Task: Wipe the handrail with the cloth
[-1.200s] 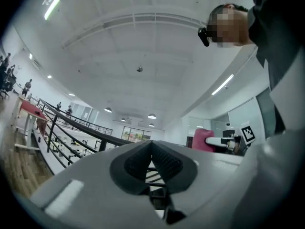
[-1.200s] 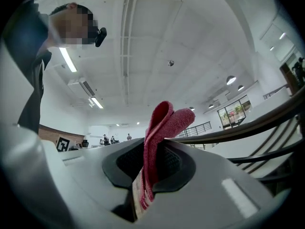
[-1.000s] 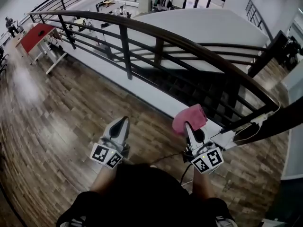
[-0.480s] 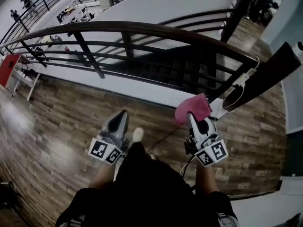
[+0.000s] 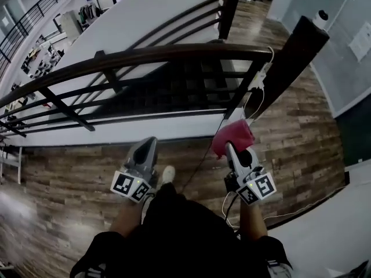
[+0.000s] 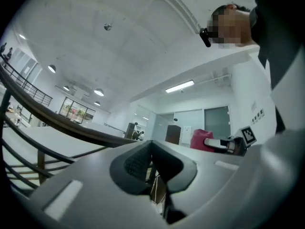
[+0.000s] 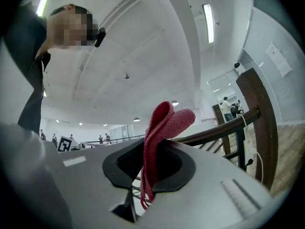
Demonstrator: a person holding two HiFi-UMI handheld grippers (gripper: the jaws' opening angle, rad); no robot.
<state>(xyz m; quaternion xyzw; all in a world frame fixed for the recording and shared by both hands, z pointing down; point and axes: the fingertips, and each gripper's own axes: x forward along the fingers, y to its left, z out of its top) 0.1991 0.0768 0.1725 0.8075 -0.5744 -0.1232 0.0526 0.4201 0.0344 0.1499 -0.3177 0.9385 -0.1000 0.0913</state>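
step: approach, wiping not begun | right gripper (image 5: pixel 228 147) pinching pink cloth (image 5: pixel 234 135) | left gripper (image 5: pixel 150 141) jaws pressed together, empty | next: likely lift cloth onto handrail (image 5: pixel 145 57) at 12 o'clock

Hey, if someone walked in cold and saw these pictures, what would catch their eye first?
The pink cloth stands out first, pinched in the right gripper at the lower right of the head view. Next comes the dark curved handrail, sweeping across the top of that view ahead of both grippers. The left gripper is shut on nothing, level with the right one.
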